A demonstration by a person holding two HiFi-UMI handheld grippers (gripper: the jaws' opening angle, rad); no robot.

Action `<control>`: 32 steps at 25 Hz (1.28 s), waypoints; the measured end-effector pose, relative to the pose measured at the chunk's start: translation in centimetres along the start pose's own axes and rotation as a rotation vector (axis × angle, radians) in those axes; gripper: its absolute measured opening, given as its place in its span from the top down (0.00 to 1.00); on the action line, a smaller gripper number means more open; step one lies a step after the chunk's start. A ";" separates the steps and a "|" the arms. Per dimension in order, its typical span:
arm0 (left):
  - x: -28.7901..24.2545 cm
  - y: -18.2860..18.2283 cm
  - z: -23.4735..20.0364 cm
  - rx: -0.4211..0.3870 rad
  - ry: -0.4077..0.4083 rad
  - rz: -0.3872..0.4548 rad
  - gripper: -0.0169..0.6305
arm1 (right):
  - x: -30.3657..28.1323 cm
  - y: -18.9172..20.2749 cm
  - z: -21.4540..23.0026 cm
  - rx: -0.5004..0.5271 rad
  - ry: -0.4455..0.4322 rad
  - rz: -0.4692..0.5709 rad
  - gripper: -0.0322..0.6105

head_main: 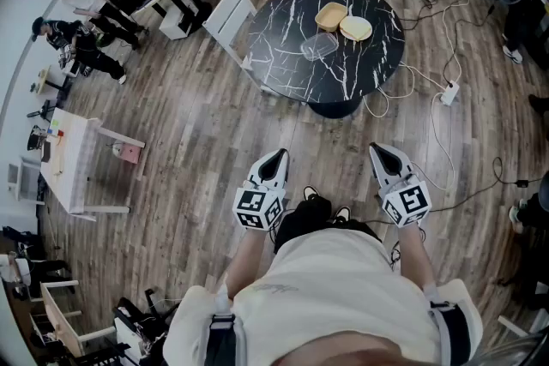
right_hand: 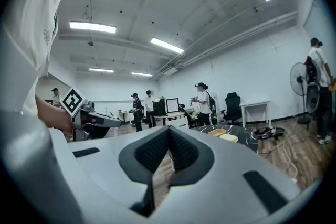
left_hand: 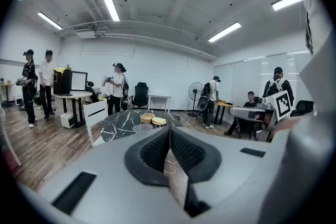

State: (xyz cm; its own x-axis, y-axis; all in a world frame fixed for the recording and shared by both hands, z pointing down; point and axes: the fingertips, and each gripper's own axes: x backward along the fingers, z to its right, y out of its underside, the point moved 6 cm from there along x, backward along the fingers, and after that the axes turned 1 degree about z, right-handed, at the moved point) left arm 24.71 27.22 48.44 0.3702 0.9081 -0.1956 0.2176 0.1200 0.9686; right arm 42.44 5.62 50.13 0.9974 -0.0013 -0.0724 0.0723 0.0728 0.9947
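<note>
Your left gripper (head_main: 276, 159) and right gripper (head_main: 382, 152) hang side by side above the wooden floor (head_main: 197, 124). Each has its fingers pressed together on nothing. Well ahead of both, the round black marble counter (head_main: 283, 47) carries a clear container (head_main: 319, 46), with two yellow dishes (head_main: 341, 21) just beyond it.

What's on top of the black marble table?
A tan square bowl, a round yellow dish beside it and a clear plastic container, grouped on the black marble table. The bowl looks empty; anything under the dish is covered.
</note>
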 end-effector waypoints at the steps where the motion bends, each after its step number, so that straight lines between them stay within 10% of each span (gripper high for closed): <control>1: -0.1 0.1 0.2 0.001 0.001 0.003 0.93 | 0.2 0.2 -0.1 -0.005 -0.001 0.001 0.94; 23: -0.5 1.5 -4.9 0.042 -0.035 0.057 0.93 | -4.9 2.3 -1.8 -0.014 -0.071 -0.087 0.94; 32: -5.0 -1.1 -11.3 0.091 -0.025 0.108 0.74 | -11.8 -0.1 -0.5 0.031 -0.058 -0.116 0.94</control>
State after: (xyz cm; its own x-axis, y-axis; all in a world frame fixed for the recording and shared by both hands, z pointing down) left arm 12.36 27.05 50.06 0.4182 0.9033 -0.0959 0.2554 -0.0156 0.9667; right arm 30.64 6.17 50.80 0.9808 -0.0654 -0.1839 0.1867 0.0380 0.9817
